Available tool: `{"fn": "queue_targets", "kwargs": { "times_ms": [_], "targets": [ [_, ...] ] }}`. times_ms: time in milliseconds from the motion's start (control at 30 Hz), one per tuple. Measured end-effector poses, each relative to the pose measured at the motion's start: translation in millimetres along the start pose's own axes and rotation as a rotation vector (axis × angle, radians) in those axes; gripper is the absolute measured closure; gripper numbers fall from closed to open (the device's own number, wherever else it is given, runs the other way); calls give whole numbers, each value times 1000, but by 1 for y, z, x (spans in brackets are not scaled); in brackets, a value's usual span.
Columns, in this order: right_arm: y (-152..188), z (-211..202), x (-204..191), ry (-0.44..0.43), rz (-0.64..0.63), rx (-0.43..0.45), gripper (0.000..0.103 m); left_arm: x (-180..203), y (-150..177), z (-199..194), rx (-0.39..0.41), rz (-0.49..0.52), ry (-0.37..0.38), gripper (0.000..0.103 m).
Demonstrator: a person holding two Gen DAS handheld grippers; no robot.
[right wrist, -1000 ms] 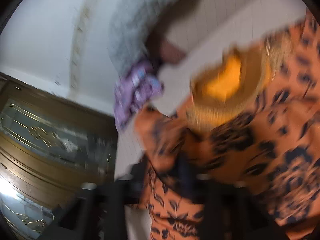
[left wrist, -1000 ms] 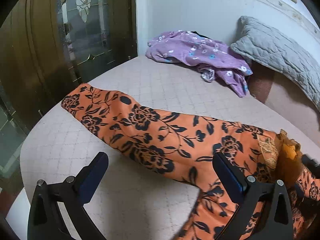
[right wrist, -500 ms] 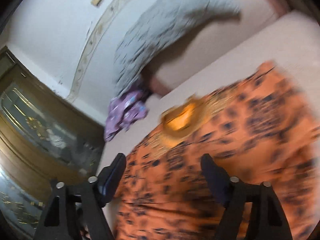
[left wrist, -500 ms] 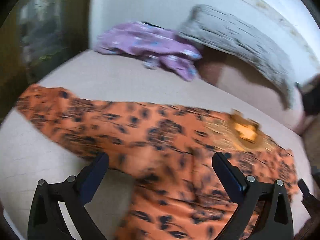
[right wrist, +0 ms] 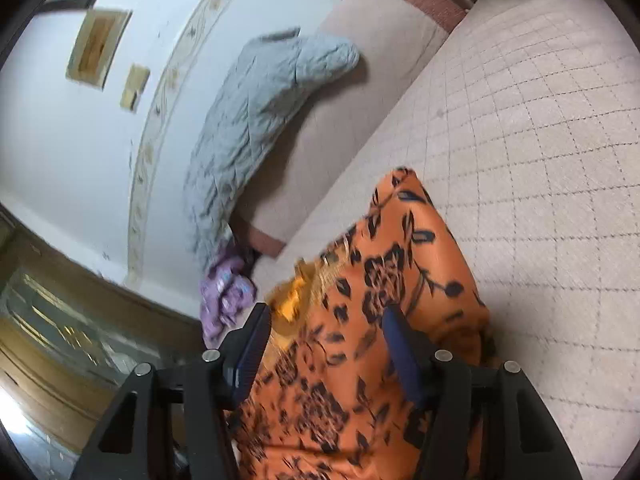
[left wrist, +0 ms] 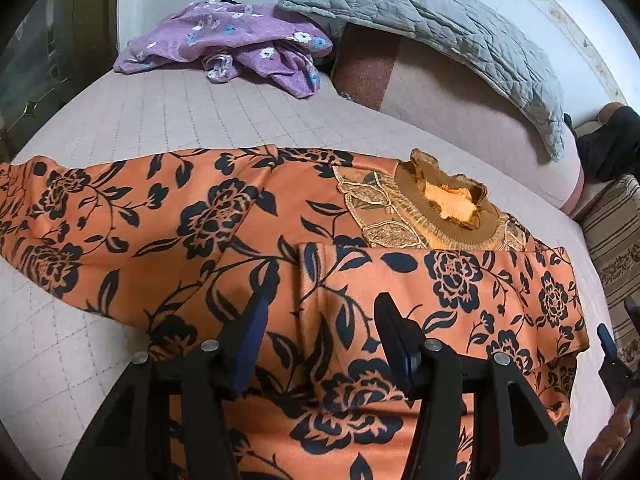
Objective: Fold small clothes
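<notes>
Left tool (left wrist: 320,308): closing over the orange top (left wrist: 200,220), not yet pinching; grab the folded edge squarely
Right tool (right wrist: 326,320): closing, top between fingers, grip unclear; keep the fold flat on the bed (right wrist: 540,120)

Orange garment (left wrist: 240,216) runs off the frame's left and bottom edges.

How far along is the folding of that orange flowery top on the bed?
Early on. One sleeve of the orange top is already folded across the chest, below the collar. In hand: the left tool is closing over that folded sleeve's cuff, and the right tool is closing too, the top's fabric between its fingers. Left: the other sleeve lies outstretched, and the purple garment waits crumpled.
</notes>
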State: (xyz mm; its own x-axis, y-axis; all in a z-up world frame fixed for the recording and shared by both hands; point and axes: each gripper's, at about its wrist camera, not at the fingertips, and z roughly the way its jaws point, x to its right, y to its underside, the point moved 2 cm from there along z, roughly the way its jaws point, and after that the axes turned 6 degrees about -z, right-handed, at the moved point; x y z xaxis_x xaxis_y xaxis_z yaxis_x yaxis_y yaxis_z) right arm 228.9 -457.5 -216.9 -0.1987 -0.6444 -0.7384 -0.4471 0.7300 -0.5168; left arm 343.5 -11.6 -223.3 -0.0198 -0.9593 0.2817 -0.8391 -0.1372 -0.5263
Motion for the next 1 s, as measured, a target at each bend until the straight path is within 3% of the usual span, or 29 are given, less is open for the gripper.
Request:
{"fn": "queue_targets", "kwargs": {
  "times_ms": [100, 200, 267, 333, 467, 500, 567, 700, 767, 800, 867, 933, 1000],
  "targets": [
    [0, 11, 11, 33, 32, 18, 42, 0, -2, 8, -14, 13, -3, 46],
    [6, 37, 26, 69, 76, -30, 42, -2, -3, 14, -35, 23, 10, 51],
    [12, 51, 35, 72, 128, -66, 42, -3, -4, 14, -29, 28, 41, 83],
    [22, 65, 38, 97, 181, -135, 44, -3, -4, 14, -35, 35, 65, 90],
    [24, 65, 25, 127, 148, -168, 42, -8, -5, 13, -43, 26, 54, 88],
    [24, 63, 26, 107, 173, -166, 42, -9, -5, 14, -50, 16, 48, 83],
    [27, 61, 33, 94, 207, -164, 42, -10, -4, 18, -75, -3, 50, 59],
    [30, 61, 40, 91, 233, -174, 42, -1, 2, 17, -92, 21, 111, 58],
    [30, 64, 37, 103, 221, -188, 42, 2, 4, 17, -91, 37, 104, 58],
    [32, 63, 36, 106, 217, -191, 42, 2, 5, 18, -91, 44, 98, 61],
    [32, 63, 36, 108, 215, -192, 42, 1, 5, 21, -86, 41, 92, 84],
    [32, 64, 36, 104, 221, -192, 42, 0, 4, 22, -79, 34, 108, 93],
    [32, 64, 37, 104, 224, -192, 42, 0, 3, 22, -82, 28, 135, 95]
  ]
}}
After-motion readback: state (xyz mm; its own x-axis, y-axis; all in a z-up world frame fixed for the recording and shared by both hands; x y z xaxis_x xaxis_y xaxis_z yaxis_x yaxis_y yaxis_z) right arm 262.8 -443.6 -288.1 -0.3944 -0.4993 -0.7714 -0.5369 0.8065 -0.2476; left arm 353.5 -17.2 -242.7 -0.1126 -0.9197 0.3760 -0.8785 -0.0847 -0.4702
